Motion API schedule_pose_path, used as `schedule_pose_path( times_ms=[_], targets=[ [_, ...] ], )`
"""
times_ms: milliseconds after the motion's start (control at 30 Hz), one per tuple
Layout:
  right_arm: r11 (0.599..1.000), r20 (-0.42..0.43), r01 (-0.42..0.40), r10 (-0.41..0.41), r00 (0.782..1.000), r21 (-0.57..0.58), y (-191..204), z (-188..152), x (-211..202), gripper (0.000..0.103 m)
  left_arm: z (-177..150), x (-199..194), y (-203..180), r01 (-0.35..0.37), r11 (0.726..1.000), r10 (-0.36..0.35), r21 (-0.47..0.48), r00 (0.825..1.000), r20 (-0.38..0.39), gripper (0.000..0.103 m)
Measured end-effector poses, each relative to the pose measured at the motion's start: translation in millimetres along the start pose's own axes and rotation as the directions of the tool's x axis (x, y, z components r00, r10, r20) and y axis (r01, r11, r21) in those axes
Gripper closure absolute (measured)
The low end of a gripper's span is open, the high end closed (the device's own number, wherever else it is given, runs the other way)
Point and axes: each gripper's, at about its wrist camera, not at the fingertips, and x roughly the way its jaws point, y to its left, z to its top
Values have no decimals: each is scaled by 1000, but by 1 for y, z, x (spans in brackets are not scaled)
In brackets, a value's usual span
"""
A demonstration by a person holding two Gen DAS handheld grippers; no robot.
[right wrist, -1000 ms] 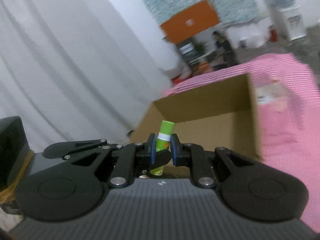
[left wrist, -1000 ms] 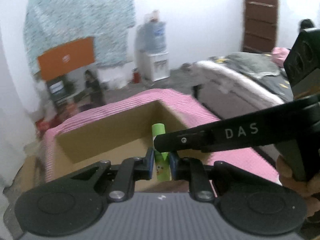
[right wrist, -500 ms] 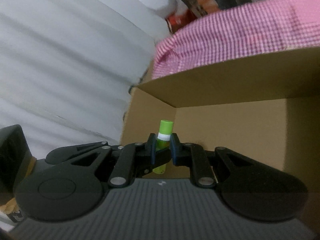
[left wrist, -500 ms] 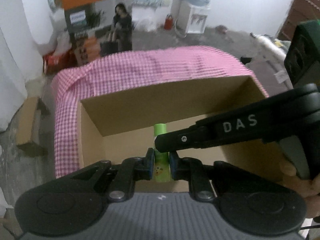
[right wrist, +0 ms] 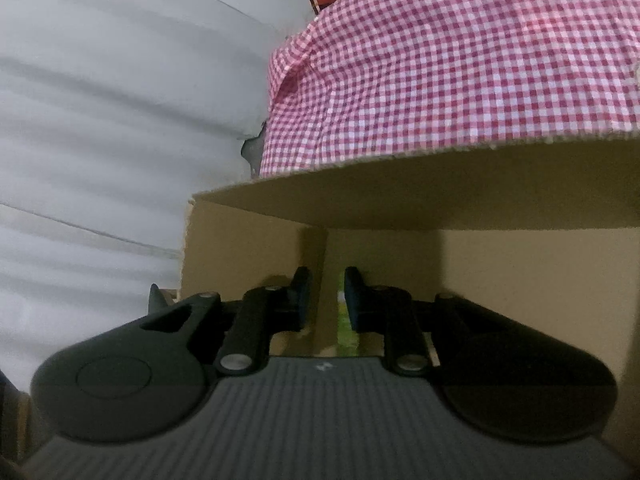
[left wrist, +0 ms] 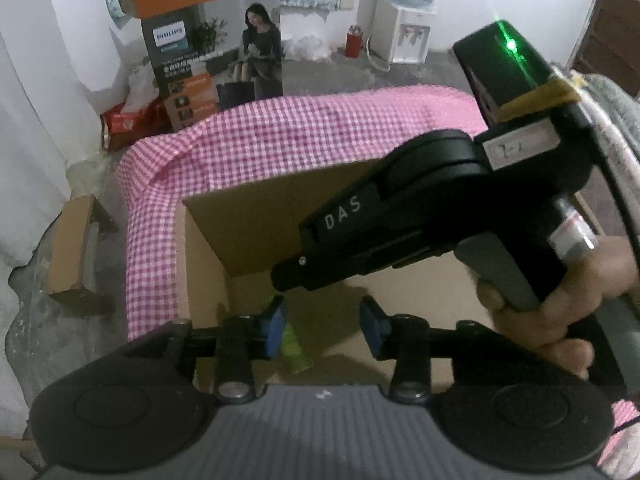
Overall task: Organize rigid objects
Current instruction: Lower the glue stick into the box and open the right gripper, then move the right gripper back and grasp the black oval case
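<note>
Left tool (left wrist: 322,330): jaws opening above the open brown cardboard box (left wrist: 256,232), blue pads (left wrist: 273,330) standing clear of the green cylindrical stick (left wrist: 292,346), which shows blurred and low between them, apparently dropping toward the box floor. No grip remaining on it.

Right tool (right wrist: 325,298): jaws opening, also over the box (right wrist: 400,196); second green stick (right wrist: 344,326) seen against the right pad; contact or release not determinable from this view. In the left wrist view, right tool body (left wrist: 420,216) held by a hand (left wrist: 560,300), crossing close above the left tool.

Risks, as judged:
- Collision between the two tools, owing to crowding over one box.
- Second stick snagging on the right pad and tipping out of line if the jaws part unevenly.
- First stick bouncing or rolling on landing, given its round body.
- Box shifting on the pink-and-white checked cloth (left wrist: 280,140) covering the surface if either tool strikes a wall.

Box contents: nothing visible beyond the falling stick; much of the floor hidden by tools.
</note>
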Motion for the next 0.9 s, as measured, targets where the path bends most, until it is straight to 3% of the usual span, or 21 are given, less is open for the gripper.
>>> schedule_pose_path(
  times_ms=[133, 300, 433, 533, 767, 900],
  targets=[
    [999, 59, -2, 4, 998, -35, 8, -8, -30, 79, -4, -27, -4, 15, 1000, -15, 6, 998, 69, 55],
    [994, 170, -11, 29, 985, -108, 24, -42, -100, 75, -17, -80, -14, 47, 998, -52, 28, 983, 179, 43],
    [986, 265, -20, 64, 962, -167, 29, -91, -162, 68, -39, -121, -31, 78, 994, -94, 75, 963, 252, 26],
    [980, 337, -17, 85, 938, -200, 27, -141, -205, 57, -63, -144, -49, 116, 986, -147, 121, 948, 284, 20],
    [982, 484, 55, 41, 874, -183, -17, -262, -262, 54, -124, -147, -104, 191, 954, -254, 233, 925, 281, 16],
    [991, 494, 104, -51, 868, -81, -63, -306, -250, 54, -158, -123, -143, 249, 926, -317, 283, 921, 227, 16]
  ],
)
